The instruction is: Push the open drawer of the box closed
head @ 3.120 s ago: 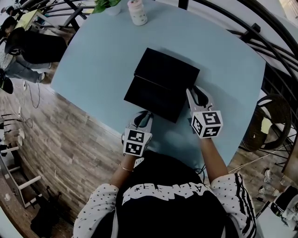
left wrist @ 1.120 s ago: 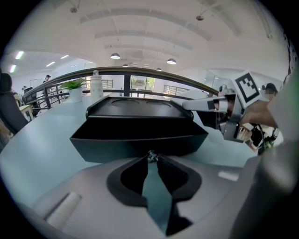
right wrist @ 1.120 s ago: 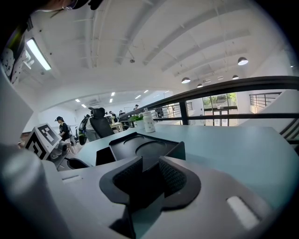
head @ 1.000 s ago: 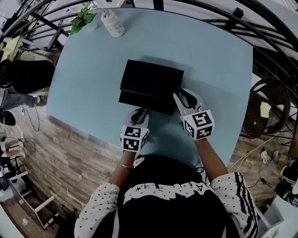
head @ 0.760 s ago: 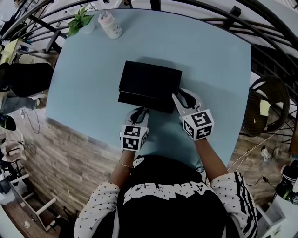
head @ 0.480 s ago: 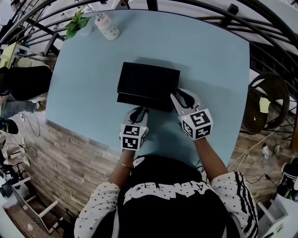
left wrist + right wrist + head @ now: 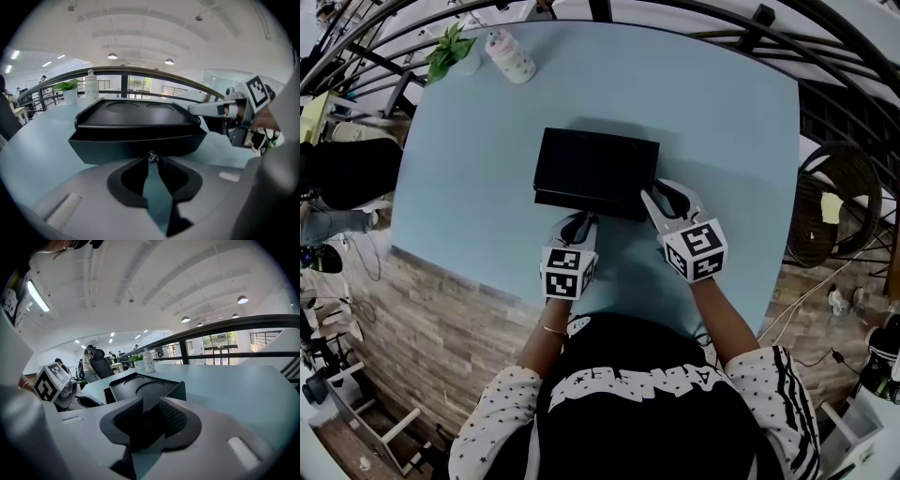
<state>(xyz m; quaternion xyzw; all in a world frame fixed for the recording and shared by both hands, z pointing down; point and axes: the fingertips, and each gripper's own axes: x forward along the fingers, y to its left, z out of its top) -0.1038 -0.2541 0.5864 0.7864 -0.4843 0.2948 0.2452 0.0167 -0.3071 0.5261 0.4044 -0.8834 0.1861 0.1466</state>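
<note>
Now drawer (image 7: 136, 143) just beyond clenched L gripper (image 7: 151, 157) jaws (R gripper (image 7: 149, 405) parted, by corner).

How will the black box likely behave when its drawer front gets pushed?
Probably stiff: the black box shows hard, straight edges. It sits low and wide, so tipping seems unlikely. On the smooth table, with nothing behind it, it may slide away rather than let the drawer close, unless steadied.

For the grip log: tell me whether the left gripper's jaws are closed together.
Yes: the left gripper shows its jaw tips touching, nothing between them, facing the box.
</note>
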